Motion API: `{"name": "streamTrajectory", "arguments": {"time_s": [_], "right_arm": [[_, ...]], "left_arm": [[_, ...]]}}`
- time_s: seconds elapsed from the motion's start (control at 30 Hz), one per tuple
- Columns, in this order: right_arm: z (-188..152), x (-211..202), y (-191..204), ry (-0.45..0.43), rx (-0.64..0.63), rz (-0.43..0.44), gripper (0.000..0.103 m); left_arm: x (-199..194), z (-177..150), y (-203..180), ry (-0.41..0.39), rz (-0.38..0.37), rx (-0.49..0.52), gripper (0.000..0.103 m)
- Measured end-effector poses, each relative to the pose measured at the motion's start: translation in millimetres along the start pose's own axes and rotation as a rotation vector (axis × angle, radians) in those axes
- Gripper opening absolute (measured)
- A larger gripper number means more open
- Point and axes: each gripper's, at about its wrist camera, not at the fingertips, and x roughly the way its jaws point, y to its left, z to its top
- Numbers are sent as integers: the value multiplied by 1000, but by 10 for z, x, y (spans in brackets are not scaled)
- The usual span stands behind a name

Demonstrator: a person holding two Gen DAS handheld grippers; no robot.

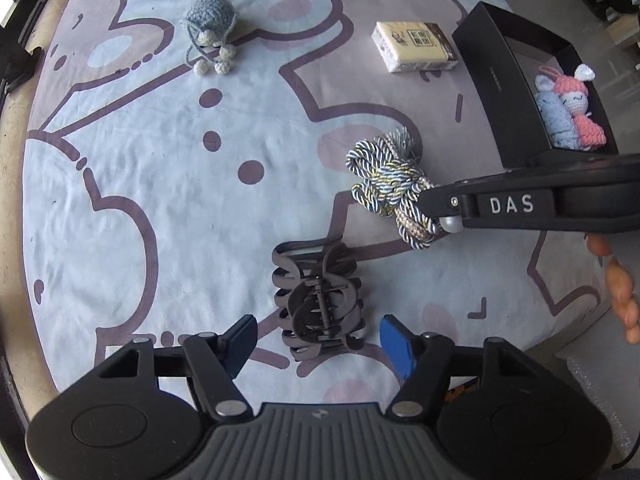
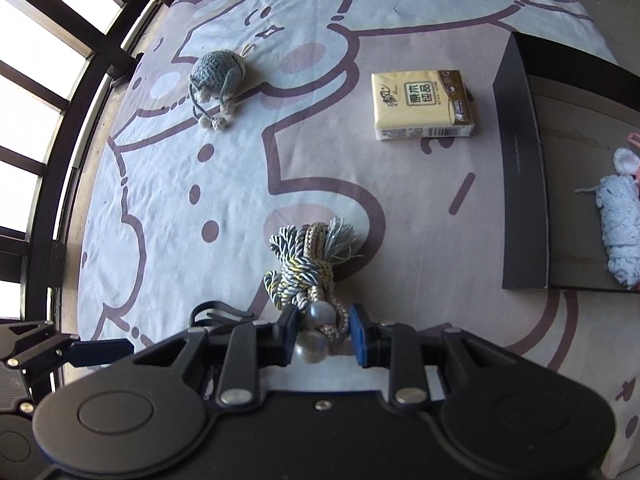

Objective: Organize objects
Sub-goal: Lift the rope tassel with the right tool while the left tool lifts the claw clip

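Black hair clip (image 1: 318, 300) sits between the left gripper (image 1: 318, 346) pads, not yet pinched.

Straight down over the printed sheet (image 1: 160, 168) the left gripper hangs, one pad either side of the clip with a gap showing on both sides, so it's lined up for a grab across the narrow width. Over on the right, the right gripper (image 2: 322, 334) is clamped on the pearl-bead end of the knotted cord bundle (image 2: 308, 268), tassel pointing away and most of the bundle lying on the sheet. Looks like a low hold, ready to lift toward the black box (image 1: 500, 84), where two crocheted dolls (image 1: 568, 114) already lie. Left loose on the sheet: a tissue pack (image 2: 422, 106) and a grey crocheted toy (image 2: 218, 70), well apart.
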Motion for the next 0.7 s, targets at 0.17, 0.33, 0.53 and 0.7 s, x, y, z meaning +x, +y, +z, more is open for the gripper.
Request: {"name": "streamTrajectory", "arguments": {"time_s": [0.17,0.33,0.53,0.7], "right_arm": [[8,4,19,4,-3,9,29],[9,32,69,18,-23,21,32],[40,41,122,10,-36,15,36],[58,71,180,11,-50,3,37]], "left_arm": [[74,7,2,24,-26,-22,53],[153,29,-24,38,-13,-45,48],[230,44,53,50,52,-71,49],[270,58,44,47,22,-65,45]]}}
